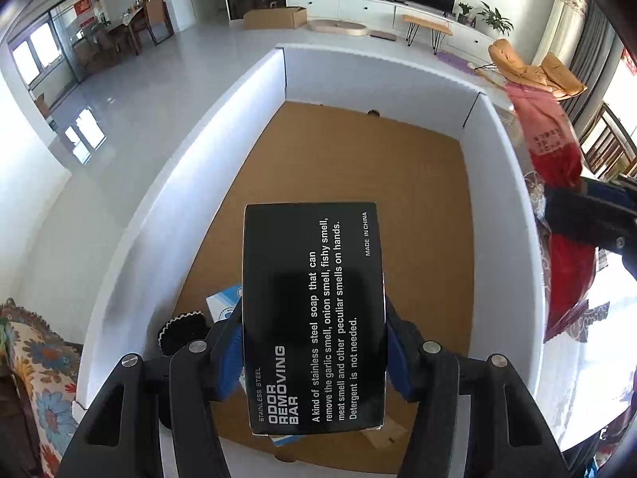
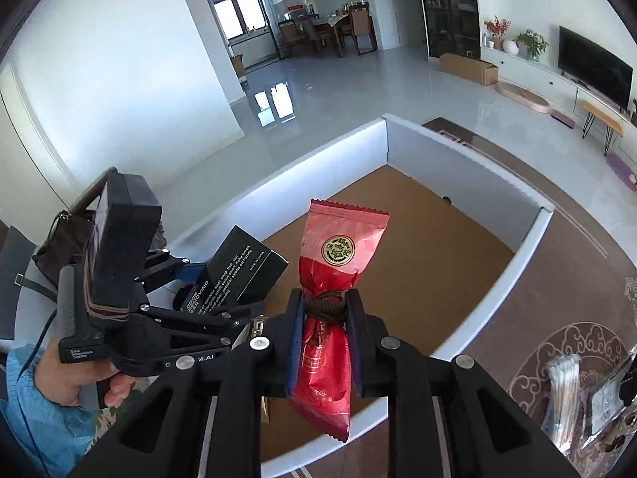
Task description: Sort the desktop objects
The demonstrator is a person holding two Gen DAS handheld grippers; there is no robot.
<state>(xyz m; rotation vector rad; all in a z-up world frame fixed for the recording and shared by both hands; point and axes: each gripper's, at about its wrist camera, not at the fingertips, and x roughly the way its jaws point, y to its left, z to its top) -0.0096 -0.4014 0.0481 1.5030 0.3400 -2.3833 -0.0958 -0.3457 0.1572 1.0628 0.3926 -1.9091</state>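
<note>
My left gripper point(image 1: 314, 352) is shut on a black box printed "Odor Removing Bar" point(image 1: 314, 314) and holds it above the near end of a white-walled box with a brown cardboard floor point(image 1: 350, 159). My right gripper point(image 2: 324, 310) is shut on a red foil packet point(image 2: 334, 255) tied with dark cord, held above the near right wall of the same box point(image 2: 529, 247). The left gripper point(image 2: 199, 310) with its black box point(image 2: 239, 267) shows to the left in the right wrist view. The red packet point(image 1: 553, 147) shows at the right in the left wrist view.
On the box floor under the black box lie a blue-and-white packet point(image 1: 225, 302) and a black round item with a white edge point(image 1: 183, 332). A clear packet of sticks point(image 2: 563, 394) and another packet point(image 2: 607, 402) lie on the patterned cloth to the right.
</note>
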